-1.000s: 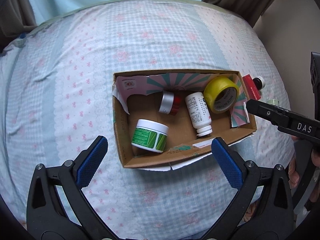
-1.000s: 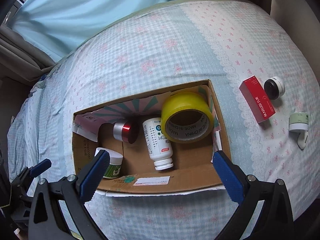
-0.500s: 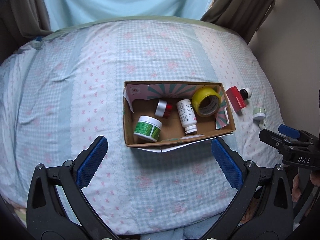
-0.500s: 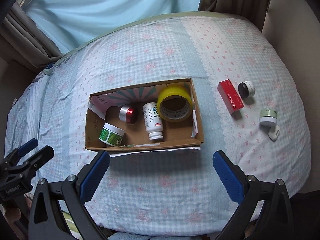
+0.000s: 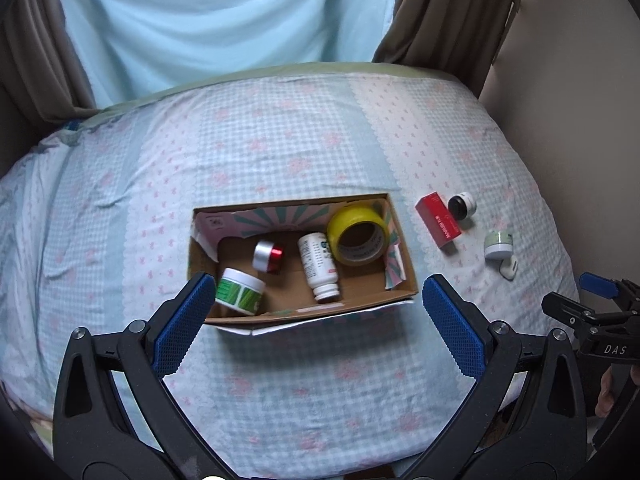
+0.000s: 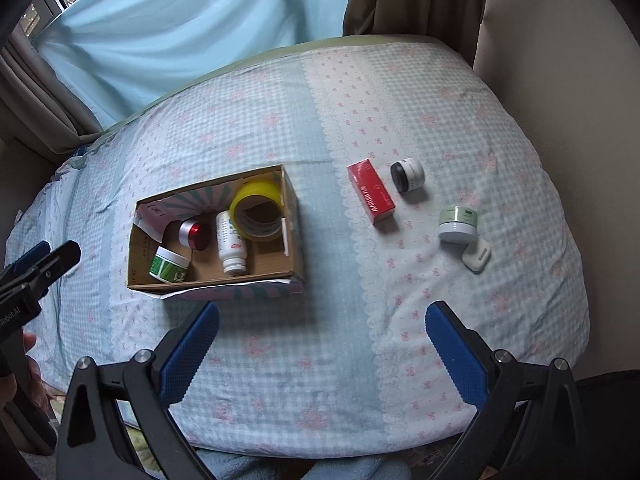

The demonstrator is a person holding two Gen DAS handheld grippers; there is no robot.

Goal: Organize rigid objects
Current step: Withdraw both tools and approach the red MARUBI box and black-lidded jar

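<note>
A: Bed (image 5: pixel 120 200) status?

B: Checkered bedspread, blue curtain (image 5: pixel 220 20) at the far edge. Cardboard box (image 5: pixel 320 312) sits mid-bed, open top. The rest is loose on the bed toward its right edge.

A: Box contents?

B: Largest first: yellow tape roll (image 5: pixel 358 236) on edge in the box's far right corner. White pill bottle (image 5: pixel 319 266) lying down just left of it, touching it, cap toward the near wall. Green-label jar (image 5: pixel 239 292) upright in the near left corner. Red and silver jar (image 5: pixel 268 256) on its side between those two, toward the far wall.

A: Outside the box?

B: Red carton (image 6: pixel 371 193) lying flat, right of the box, clear gap between. Black-lid jar (image 6: pixel 408 175) on its side just beside the carton, on its right. Pale green jar (image 6: pixel 459 225) upright, nearer the bed's right edge. Small white case (image 6: pixel 477 255) touching or nearly touching that jar on the near side; can't tell which.

A: Grippers?

B: Left gripper (image 5: pixel 316 324) released, fingers spread wide, nothing held. Hangs above the bed's near edge; the box lies straight ahead between the blue pads (image 5: pixel 182 326). Right gripper (image 6: pixel 322 338) also released and empty, above the near edge. Box ahead to its left, carton and jars ahead to its right, all well apart from its pads (image 6: pixel 456 352).
</note>
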